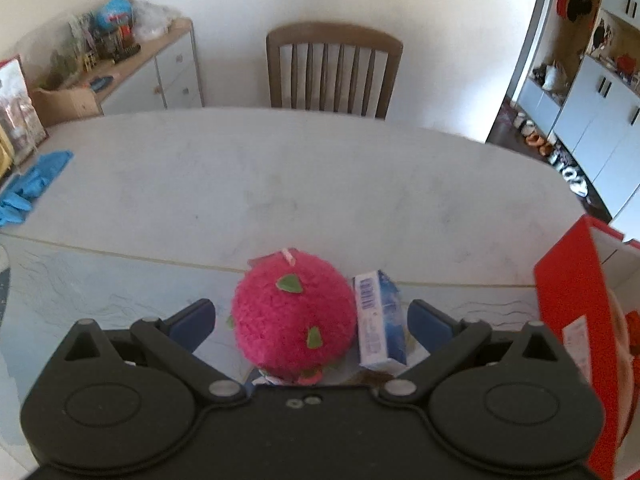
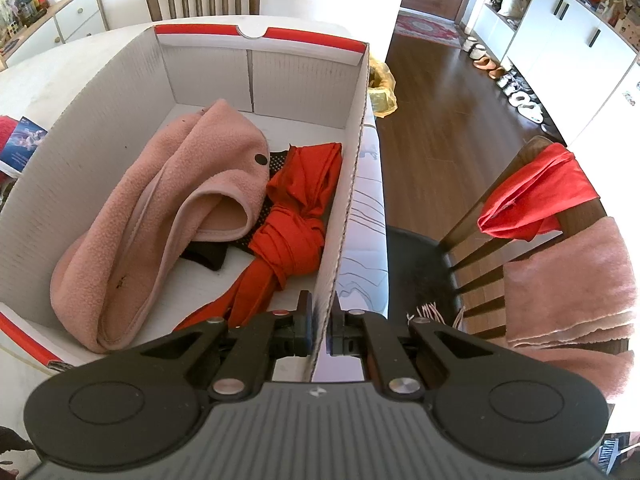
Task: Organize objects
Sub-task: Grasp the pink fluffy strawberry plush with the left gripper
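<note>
In the left wrist view my left gripper [image 1: 310,322] is open, its blue-padded fingers on either side of a pink plush dragon fruit [image 1: 294,316] and a small blue and white carton [image 1: 380,318] on the table. In the right wrist view my right gripper [image 2: 320,320] is shut on the right wall of a red and white cardboard box [image 2: 344,208]. The box holds a pink fleece garment [image 2: 160,208], a knotted red cloth [image 2: 296,216] and something black beneath. The box's red side also shows at the right of the left wrist view [image 1: 568,312].
A white oval table [image 1: 300,176] has blue gloves [image 1: 28,188] at its left edge. A wooden chair [image 1: 334,68] stands behind it. Another chair [image 2: 552,248], draped with red and pink cloths, stands right of the box. A yellow bag [image 2: 382,88] lies behind the box.
</note>
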Tool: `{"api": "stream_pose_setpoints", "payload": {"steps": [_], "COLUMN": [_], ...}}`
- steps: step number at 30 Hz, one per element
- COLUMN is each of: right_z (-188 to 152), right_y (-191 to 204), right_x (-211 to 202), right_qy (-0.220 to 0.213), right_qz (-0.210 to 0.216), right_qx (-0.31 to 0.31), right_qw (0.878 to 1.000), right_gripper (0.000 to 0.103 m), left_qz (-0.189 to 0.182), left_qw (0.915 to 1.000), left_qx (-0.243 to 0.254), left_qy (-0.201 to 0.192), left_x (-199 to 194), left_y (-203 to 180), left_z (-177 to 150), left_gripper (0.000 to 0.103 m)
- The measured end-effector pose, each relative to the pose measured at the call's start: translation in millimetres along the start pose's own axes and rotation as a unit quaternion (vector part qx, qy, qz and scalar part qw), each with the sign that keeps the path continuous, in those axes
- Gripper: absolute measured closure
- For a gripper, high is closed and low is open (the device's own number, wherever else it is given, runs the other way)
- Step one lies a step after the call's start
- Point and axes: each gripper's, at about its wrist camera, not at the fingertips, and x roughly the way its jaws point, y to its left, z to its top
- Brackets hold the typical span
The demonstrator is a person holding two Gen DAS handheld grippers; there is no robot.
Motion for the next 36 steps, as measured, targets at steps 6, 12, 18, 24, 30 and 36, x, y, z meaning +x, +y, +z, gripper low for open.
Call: {"api": "stream_pose_setpoints", "payload": {"steps": [6,12,18,24,30,36], "right_z": [0.8,1.7,1.9,1.5,1.7,1.4], "right_y": [1.3,2.9,3.2,3.0,3.2,2.8], "right_x": [0.6,1.1,1.1,1.1,1.2,1.1], "right_qy": [0.002,0.003,0.004,0.004,0.004,0.003], "right_qz": [-0.004,-0.007,-0.008,-0.008,-0.008,-0.008], "right_qx": [-0.001,-0.002,-0.002,-0.002,-0.003,-0.005], "right_qw": [1.0,1.0,1.0,1.0,1.0,1.0], "right_gripper": [0.097,0.097,0.097,0.097,0.097,0.097], "left_qz": [0.005,-0.001,-0.012,-0.027,-0.029,-0.023], "left_qw": [0.9998,0.9989,0.998,0.9976,0.9981,0.9984], "left_qx": [-0.007,-0.013,-0.034,-0.04,-0.039,-0.047], "left_qy": [0.019,0.045,0.052,0.049,0.038,0.02], "left_x": [25.6,43.4,50.9,53.0,47.3,33.5], "left_y": [8.9,18.1,23.7,25.8,26.5,31.8], "left_z": [-2.3,-7.3,-13.3,-16.5,-18.8,-21.0], "left_gripper": [0.001,0.001,0.006,0.022,0.035,0.046]}}
